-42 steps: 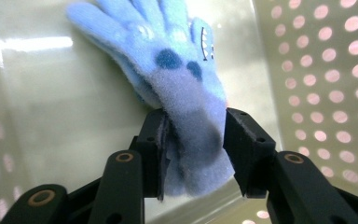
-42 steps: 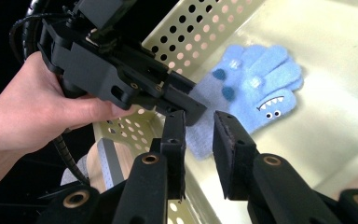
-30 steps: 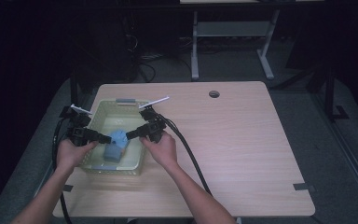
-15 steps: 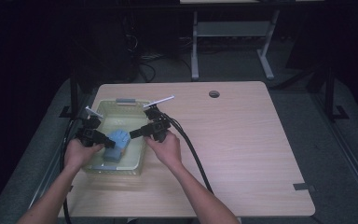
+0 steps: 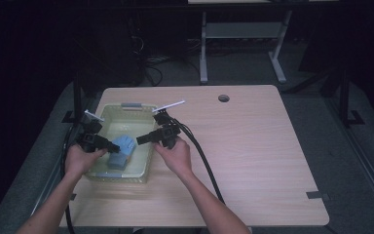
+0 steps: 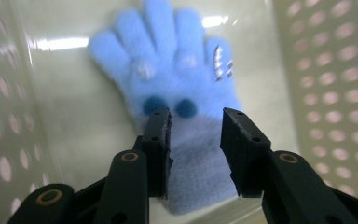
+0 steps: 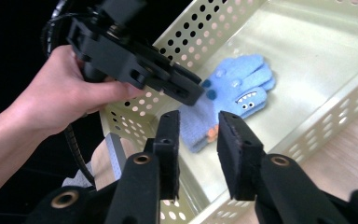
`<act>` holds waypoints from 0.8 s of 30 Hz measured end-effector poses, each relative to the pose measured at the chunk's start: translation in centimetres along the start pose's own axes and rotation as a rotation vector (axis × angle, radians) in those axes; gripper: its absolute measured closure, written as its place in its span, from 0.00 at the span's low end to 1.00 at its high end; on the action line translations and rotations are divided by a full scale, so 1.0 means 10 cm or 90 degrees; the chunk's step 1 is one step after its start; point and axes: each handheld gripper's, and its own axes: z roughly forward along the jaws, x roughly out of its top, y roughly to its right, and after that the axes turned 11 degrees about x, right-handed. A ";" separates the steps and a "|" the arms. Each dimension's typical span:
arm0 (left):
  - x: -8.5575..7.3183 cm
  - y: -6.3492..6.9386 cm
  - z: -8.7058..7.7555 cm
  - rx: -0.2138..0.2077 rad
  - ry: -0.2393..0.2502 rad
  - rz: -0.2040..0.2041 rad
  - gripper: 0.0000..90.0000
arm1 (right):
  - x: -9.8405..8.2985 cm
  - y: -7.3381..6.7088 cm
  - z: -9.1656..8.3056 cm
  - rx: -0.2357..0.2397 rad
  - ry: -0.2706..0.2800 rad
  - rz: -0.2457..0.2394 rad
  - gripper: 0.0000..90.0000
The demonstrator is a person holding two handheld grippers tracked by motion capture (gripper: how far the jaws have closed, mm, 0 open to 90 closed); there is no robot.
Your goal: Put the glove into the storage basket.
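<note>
Light blue knit glove (image 5: 121, 150) lies flat on the floor of a pale yellow-green perforated basket (image 5: 126, 108), which sits at the left part of a wooden table (image 5: 253, 146). The glove carries a monster face with toothy mouth and dark blue pompoms; its paler cuff points toward the person's side.

Left gripper (image 5: 109, 145), seen in the high view, reaches into the basket from the left rim. In the left gripper view its jaws stand a narrow gap apart above the cuff, pads not pressing on the fabric; they have just been opening, and the glove shows between them but is not gripped.

Right gripper (image 5: 142, 140) hangs over the basket's right wall, aimed at the glove. Its jaws have also just been opening, narrow gap, nothing between them.
</note>
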 end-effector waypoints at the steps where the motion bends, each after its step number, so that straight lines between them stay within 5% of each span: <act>1: 0.00 0.00 -0.03 -0.010 0.020 -0.013 0.68 | 0.00 0.01 -0.01 0.001 0.005 -0.001 0.74; 4: 0.00 -0.02 -0.11 -0.016 0.043 0.002 0.67 | -0.03 0.03 -0.05 0.003 0.005 0.015 0.70; 14: -0.02 0.10 -0.31 -0.103 0.133 0.007 0.56 | -0.07 0.04 -0.19 0.012 0.016 0.021 0.62; 24: 0.02 0.26 -0.39 -0.135 0.175 0.025 0.51 | -0.12 0.11 -0.40 0.024 0.044 0.036 0.55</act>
